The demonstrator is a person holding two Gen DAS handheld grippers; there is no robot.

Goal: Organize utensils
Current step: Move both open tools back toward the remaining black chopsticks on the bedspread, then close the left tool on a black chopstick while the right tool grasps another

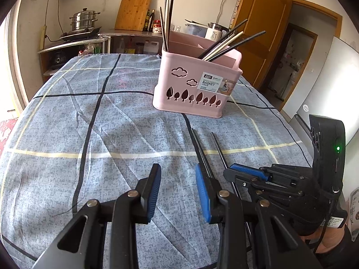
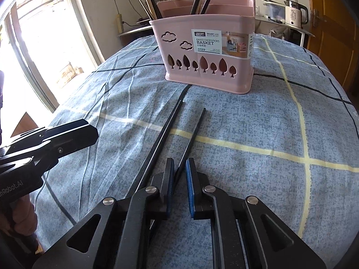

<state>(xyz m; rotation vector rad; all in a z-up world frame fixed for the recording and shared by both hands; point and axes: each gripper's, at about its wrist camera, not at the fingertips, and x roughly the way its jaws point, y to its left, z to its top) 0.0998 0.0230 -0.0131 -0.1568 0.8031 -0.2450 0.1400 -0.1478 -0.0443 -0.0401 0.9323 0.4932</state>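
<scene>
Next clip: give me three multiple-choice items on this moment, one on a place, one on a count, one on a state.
1. Where is the pink basket?
A. on the checked cloth
B. on the floor
C. on a shelf

2. How many loose chopsticks lie on the cloth?
A. one
B. two
C. five

3. What stands between the right gripper pads?
A. nothing
B. a spoon
C. a black chopstick

Answers: 1 A, its base rests on the cloth; 2 B, two black sticks lie side by side; 3 C, the right-hand stick runs between the narrowed pads.
</scene>
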